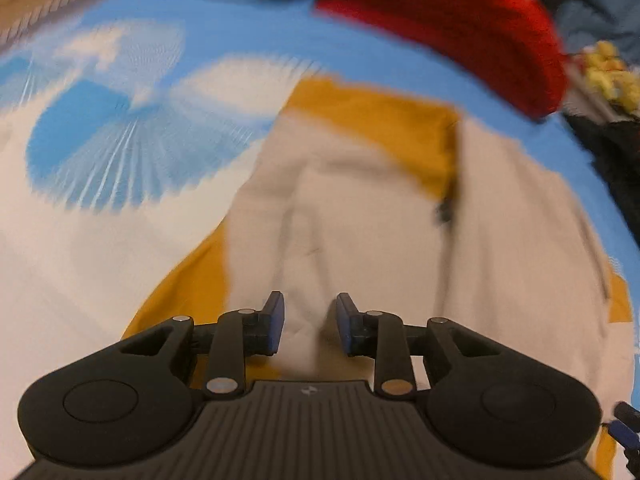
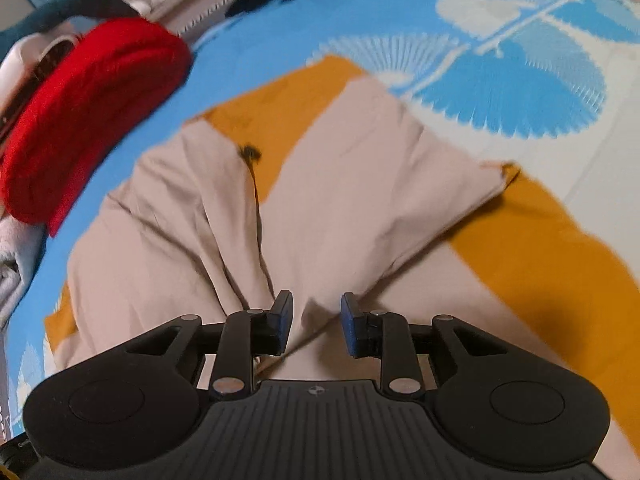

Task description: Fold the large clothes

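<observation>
A large beige and mustard-yellow garment point(image 1: 360, 208) lies crumpled on a blue and white patterned bedsheet point(image 1: 120, 128). It also shows in the right wrist view point(image 2: 352, 184), with a small dark button point(image 2: 249, 153) near its yellow part. My left gripper point(image 1: 310, 324) is open just above the beige cloth, with nothing between its blue pads. My right gripper point(image 2: 316, 326) is open just above a beige fold, also empty. The left wrist view is blurred.
A red knitted item point(image 1: 460, 20) lies on the sheet beyond the garment; it also shows in the right wrist view point(image 2: 88, 116). Dark clothing point(image 1: 616, 168) and a yellow item point(image 1: 612, 72) lie at the right edge. Grey-white cloth point(image 2: 16, 256) lies at the left.
</observation>
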